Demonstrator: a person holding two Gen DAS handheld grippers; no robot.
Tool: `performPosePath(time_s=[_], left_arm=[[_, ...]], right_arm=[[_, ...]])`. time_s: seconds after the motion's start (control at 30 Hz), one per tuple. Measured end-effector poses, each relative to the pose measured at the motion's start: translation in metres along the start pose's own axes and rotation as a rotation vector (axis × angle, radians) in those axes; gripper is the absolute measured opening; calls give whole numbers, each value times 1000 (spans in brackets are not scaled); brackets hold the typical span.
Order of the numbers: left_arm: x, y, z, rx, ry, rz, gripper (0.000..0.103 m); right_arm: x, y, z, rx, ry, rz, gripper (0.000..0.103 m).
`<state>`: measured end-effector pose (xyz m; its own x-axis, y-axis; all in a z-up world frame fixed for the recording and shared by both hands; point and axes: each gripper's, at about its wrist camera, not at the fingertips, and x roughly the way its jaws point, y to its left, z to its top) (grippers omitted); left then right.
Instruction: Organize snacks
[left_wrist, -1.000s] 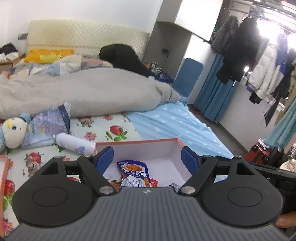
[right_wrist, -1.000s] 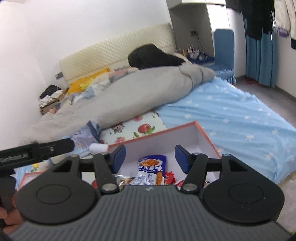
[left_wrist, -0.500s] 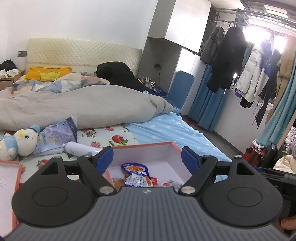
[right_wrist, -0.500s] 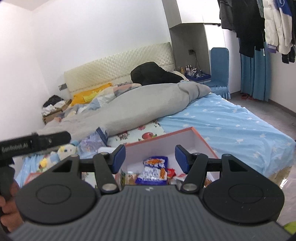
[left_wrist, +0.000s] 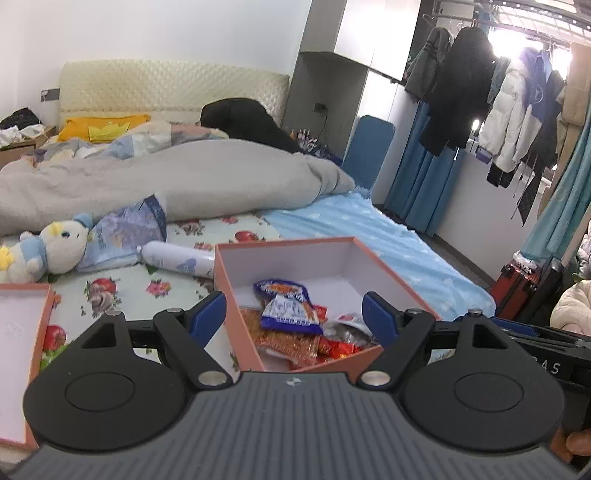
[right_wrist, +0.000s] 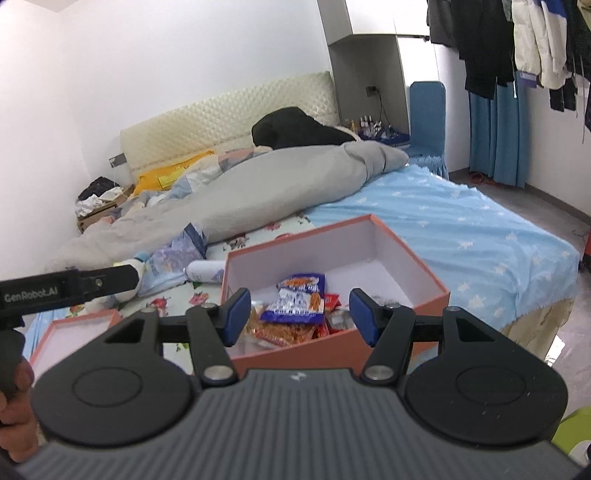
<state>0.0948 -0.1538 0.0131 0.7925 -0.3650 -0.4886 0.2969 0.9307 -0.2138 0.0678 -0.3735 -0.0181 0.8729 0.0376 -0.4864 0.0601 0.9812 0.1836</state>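
Both tools have drawn back from the open salmon-pink cardboard box (left_wrist: 373, 258), now showing more of its red, orange and blue snack packets (left_wrist: 291, 314). The box sits on the bed's near floral sheet (left_wrist: 122, 291). Left tool (left_wrist: 294, 314) and right tool (right_wrist: 300, 314) hover apart, empty; a white bottle (left_wrist: 173, 258) lies left.

**Both grippers held open and empty**

The left gripper (left_wrist: 293, 314) was held tilted slightly downward, its blue pads (left_wrist: 207, 315) spread wide with nothing between them. The right gripper (right_wrist: 299, 315) was likewise angled down, jaws parted less widely and nothing gripped.

White walls (left_wrist: 147, 33) — unmade bed (right_wrist: 461, 229), hanging coats (left_wrist: 509, 110).
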Motion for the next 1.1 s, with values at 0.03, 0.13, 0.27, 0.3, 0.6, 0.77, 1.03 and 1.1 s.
performPosePath(time_s=[0.03, 0.13, 0.27, 0.3, 0.6, 0.77, 1.03, 1.1], left_arm=[[1, 1, -3, -2, 6, 0, 84], [3, 4, -8, -3, 12, 11, 84], [5, 9, -10, -6, 21, 20, 84], [5, 11, -10, -10, 21, 23, 84], [4, 12, -9, -12, 26, 27, 84], [5, 16, -10, -22, 33, 30, 84], [5, 28, -14, -28, 43, 34, 84], [6, 28, -14, -26, 45, 36, 84]], right_arm=[[0, 2, -3, -2, 9, -2, 62], [1, 3, -6, -11, 20, 6, 62], [-1, 6, -7, -15, 14, -1, 62], [-1, 6, -7, -16, 13, 0, 62], [3, 9, -10, -36, 29, 5, 62], [2, 11, -10, -40, 28, 4, 62], [2, 13, -9, -44, 28, 4, 62], [2, 13, -8, -43, 30, 5, 62]])
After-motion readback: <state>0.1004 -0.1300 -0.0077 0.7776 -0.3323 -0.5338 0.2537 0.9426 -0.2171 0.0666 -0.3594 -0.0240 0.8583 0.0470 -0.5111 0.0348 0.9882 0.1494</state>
